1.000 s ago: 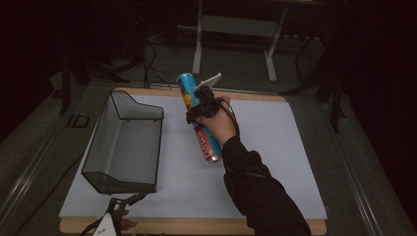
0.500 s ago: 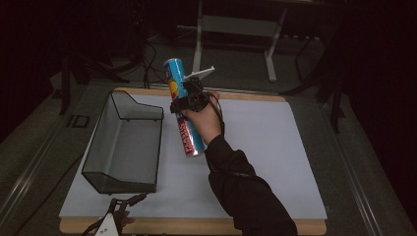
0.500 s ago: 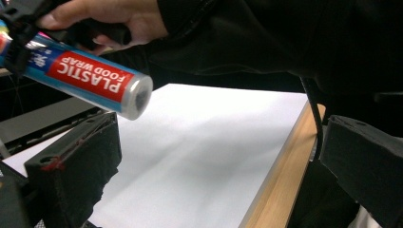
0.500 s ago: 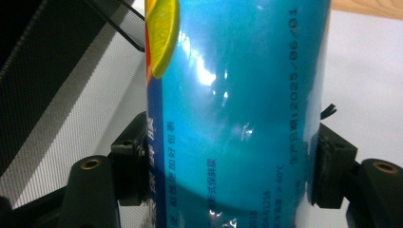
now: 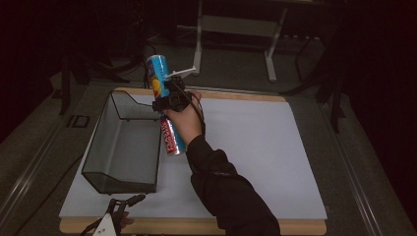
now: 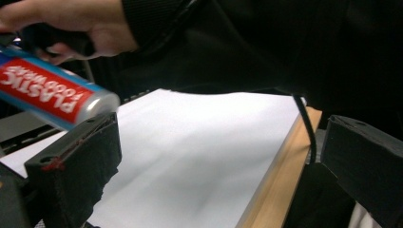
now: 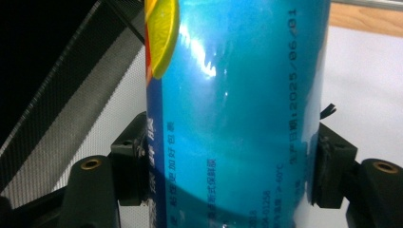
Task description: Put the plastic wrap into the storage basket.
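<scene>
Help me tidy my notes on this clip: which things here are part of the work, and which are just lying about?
In the job:
- blue roll of plastic food wrap, clamped in the right tongs
- black mesh basket, beside the roll

Lying about:
- left tongs, open at the near table edge
- white mat
- metal stand behind the table

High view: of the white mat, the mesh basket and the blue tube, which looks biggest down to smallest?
1. White mat, widest by far.
2. Mesh basket.
3. Blue tube, gripped in the right gripper and raised nearer the camera, yet smallest.
</scene>
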A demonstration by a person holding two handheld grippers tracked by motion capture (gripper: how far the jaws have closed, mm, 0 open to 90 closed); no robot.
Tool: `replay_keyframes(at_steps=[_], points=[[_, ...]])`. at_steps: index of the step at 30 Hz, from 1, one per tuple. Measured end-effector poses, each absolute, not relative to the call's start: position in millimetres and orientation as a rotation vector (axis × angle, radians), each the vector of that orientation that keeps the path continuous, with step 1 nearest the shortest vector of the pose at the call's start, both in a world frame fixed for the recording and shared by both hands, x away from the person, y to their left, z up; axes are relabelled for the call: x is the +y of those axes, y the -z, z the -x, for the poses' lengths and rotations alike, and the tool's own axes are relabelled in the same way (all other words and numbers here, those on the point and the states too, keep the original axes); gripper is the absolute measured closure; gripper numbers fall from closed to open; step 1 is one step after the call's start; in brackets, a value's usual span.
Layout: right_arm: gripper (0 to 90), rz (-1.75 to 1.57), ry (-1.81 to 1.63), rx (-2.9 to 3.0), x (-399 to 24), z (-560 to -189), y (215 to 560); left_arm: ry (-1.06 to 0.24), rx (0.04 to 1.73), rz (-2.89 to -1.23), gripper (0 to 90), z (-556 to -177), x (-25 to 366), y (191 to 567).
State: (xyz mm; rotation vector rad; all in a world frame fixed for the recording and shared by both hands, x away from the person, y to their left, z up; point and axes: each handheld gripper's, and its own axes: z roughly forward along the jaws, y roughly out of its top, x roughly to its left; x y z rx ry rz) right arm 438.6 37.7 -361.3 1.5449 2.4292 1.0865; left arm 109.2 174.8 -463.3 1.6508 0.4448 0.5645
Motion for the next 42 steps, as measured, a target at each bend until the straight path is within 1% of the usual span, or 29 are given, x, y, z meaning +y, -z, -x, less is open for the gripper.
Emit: replay_keyframes(at_steps=[9, 22, 31, 42], points=[[31.5, -1.54, -1.174, 2.382, 68.6, -433.9, 360.4, -0.572, 0.45, -1.651, 0.6, -109.9, 175.8, 464.0], [31.5, -1.511, -1.22, 2.352, 104.4, -428.0, 371.1, -0.579, 0.448, -1.656, 0.6, -109.8, 177.0, 464.4], [31.5, -1.596, -1.237, 2.36, 119.7, -420.7, 404.3, -0.585, 0.437, -1.659, 0.6, -109.0, 177.1, 464.9], [31.5, -1.679, -1.146, 2.388, 117.9, -407.8, 445.2, -0.596, 0.44, -1.665, 0.6, -109.0, 177.6, 465.5]])
